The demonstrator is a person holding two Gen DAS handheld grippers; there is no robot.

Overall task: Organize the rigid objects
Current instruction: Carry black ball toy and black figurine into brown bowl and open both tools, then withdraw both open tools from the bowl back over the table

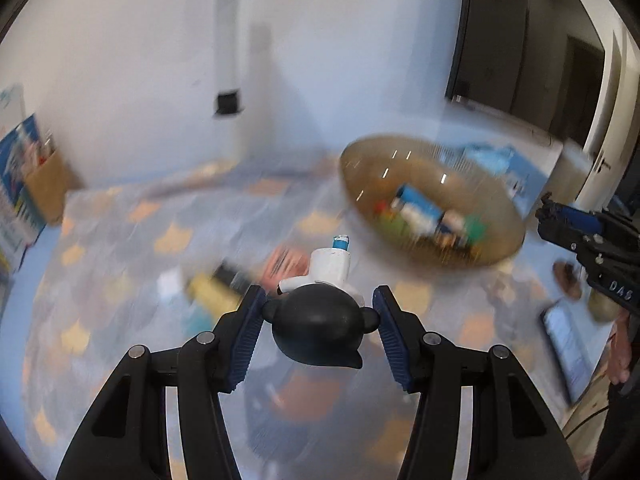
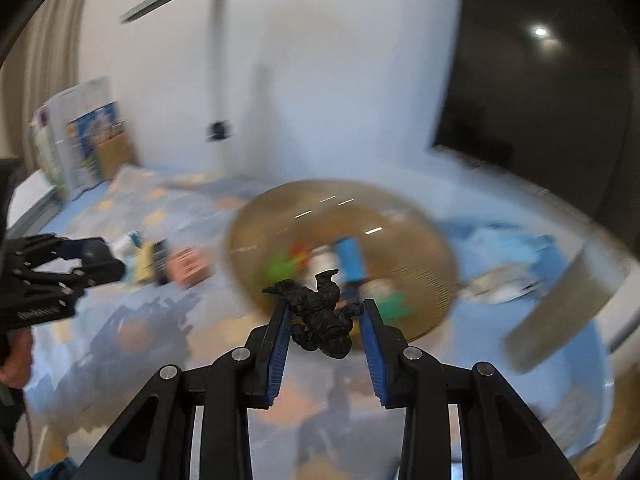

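My left gripper (image 1: 320, 304) is shut on a toy figure with a round black head and white body (image 1: 324, 308), held above the table. It also shows at the left of the right wrist view (image 2: 94, 258). My right gripper (image 2: 324, 308) is shut on a dark bumpy figurine (image 2: 320, 312), held just in front of a round brown basket (image 2: 280, 216). The right gripper shows at the right edge of the left wrist view (image 1: 548, 212). The basket (image 1: 368, 164) holds several blurred coloured toys. Both views are motion-blurred.
A blue patterned cloth (image 1: 120, 264) covers the table. A yellow-black box (image 2: 150, 262) and a pink box (image 2: 186, 266) lie left of the basket. Cardboard and printed boxes (image 2: 88, 140) stand at the far left. A grey tray (image 2: 560, 300) lies to the right.
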